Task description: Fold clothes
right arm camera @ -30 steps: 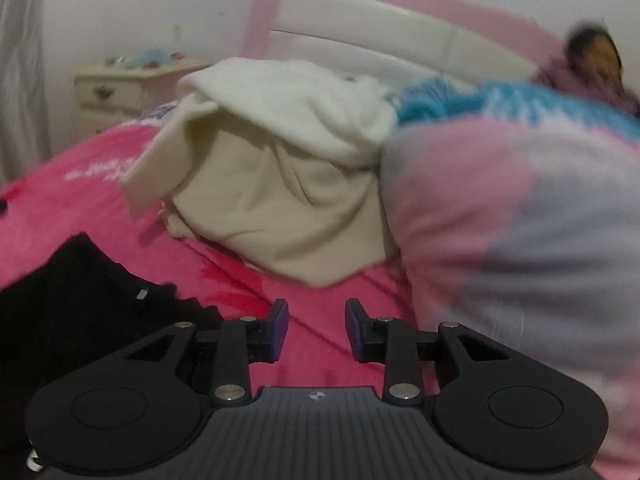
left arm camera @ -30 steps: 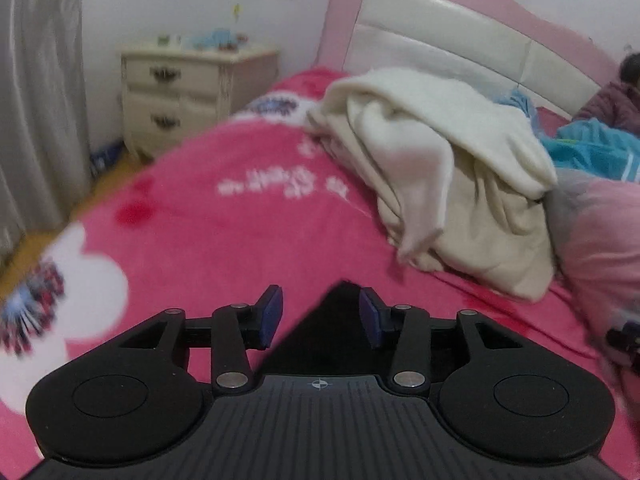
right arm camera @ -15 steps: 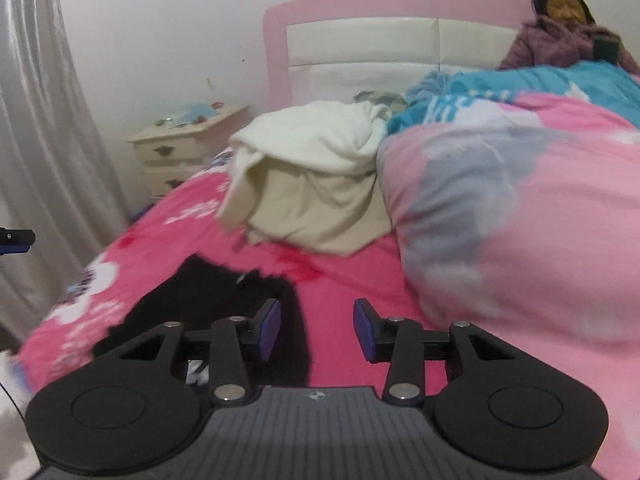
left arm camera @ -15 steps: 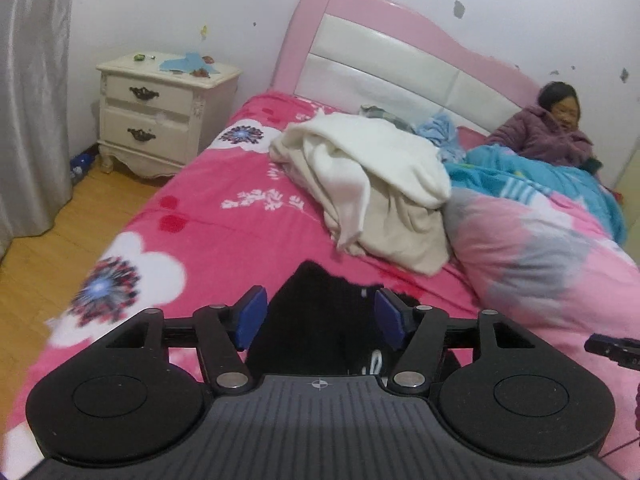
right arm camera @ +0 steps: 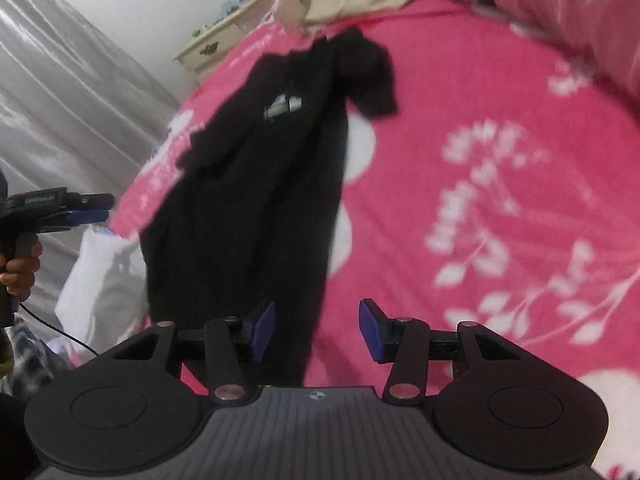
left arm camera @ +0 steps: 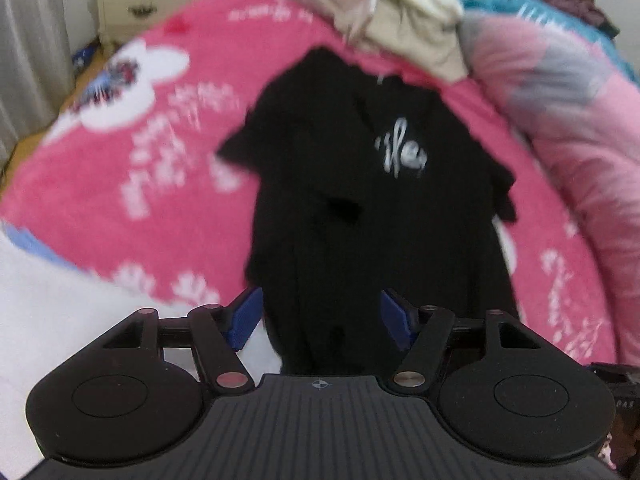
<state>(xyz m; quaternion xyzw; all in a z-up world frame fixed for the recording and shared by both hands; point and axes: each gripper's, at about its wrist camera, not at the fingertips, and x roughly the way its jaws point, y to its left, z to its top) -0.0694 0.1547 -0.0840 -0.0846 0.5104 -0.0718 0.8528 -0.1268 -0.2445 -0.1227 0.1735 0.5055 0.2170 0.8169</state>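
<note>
Black T-shirt (left arm camera: 380, 208): lying lengthwise on the pink floral bed cover (left arm camera: 160, 152), stretching ahead from between the jaws of both grippers, white lettering facing up.
Left gripper (left arm camera: 320, 322): hovering over the near hem, jaws standing apart, pressing on nothing.
Right gripper (right arm camera: 316, 330): jaws opening, shirt edge showing between them, pads not pressing.
Cream blanket heap (left arm camera: 400, 12): lying well beyond the jaws, past the collar.
</note>
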